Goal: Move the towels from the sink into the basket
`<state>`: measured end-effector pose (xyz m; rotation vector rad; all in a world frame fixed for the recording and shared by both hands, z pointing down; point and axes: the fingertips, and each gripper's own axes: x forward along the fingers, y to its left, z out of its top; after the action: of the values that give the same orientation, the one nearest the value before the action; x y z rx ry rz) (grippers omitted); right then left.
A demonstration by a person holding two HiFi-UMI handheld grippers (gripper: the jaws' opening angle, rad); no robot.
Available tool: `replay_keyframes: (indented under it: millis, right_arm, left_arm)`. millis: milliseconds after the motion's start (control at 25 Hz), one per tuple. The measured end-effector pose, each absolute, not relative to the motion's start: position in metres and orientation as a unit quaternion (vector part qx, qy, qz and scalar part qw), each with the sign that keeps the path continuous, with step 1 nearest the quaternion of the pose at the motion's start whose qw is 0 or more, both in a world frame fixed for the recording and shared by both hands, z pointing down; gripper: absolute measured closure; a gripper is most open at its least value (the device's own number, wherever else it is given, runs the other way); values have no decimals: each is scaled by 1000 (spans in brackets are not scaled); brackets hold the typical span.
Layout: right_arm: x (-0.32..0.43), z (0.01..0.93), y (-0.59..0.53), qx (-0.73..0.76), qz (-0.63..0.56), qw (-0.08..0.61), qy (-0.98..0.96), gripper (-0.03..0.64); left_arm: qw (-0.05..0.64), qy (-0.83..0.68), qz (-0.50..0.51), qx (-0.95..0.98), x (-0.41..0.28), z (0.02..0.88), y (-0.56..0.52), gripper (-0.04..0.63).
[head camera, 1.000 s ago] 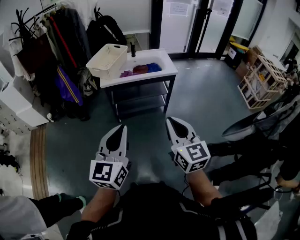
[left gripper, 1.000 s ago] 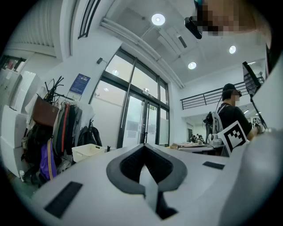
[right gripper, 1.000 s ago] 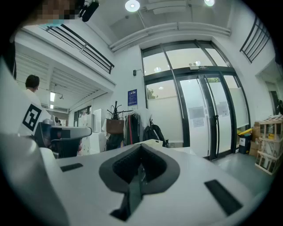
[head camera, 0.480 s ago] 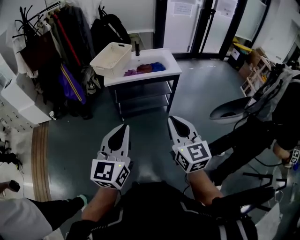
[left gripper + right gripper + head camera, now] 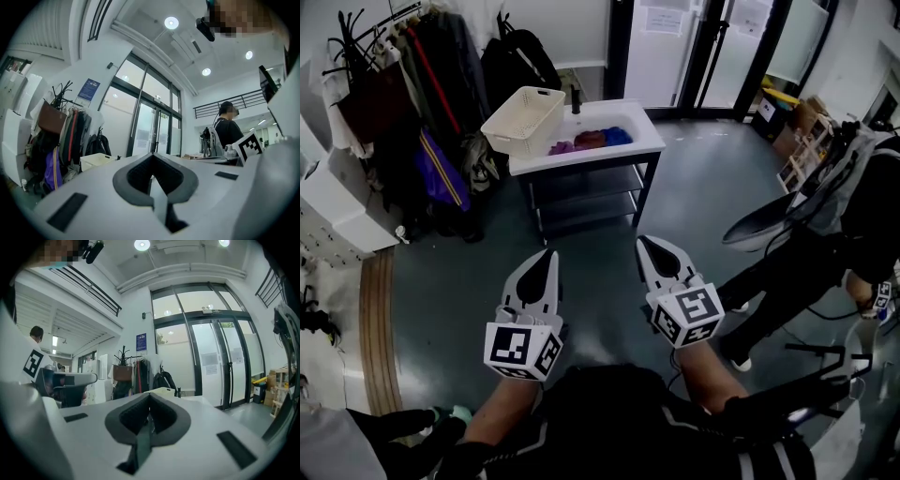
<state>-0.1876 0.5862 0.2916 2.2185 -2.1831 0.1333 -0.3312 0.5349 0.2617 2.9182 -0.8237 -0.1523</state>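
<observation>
Purple, red and blue towels [image 5: 589, 140] lie in the white sink [image 5: 645, 135] of a stand far across the floor. A cream basket [image 5: 522, 119] stands on the sink's left end. My left gripper [image 5: 546, 254] and right gripper [image 5: 643, 244] are held side by side close to my body, well short of the sink. Both have their jaws together with nothing between them. In the left gripper view the basket [image 5: 96, 161] shows small past the shut jaws.
A coat rack with hanging clothes and bags [image 5: 412, 103] stands left of the sink. Glass doors [image 5: 712, 47] are behind it. A person [image 5: 825, 234] with a backpack crouches at the right. Grey floor [image 5: 581, 253] lies between me and the sink.
The view has shifted slightly; the sink stand sits a little lower and to the right. The person at the right has moved. Both grippers keep their pose.
</observation>
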Motion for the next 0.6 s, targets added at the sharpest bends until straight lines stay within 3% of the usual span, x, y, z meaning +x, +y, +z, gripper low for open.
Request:
replay_keyframes:
  millis: [600]
  right_arm:
    - [-223, 297, 542, 718, 29, 33, -695, 612]
  left_arm:
    - [69, -226, -59, 970, -360, 272, 497, 589]
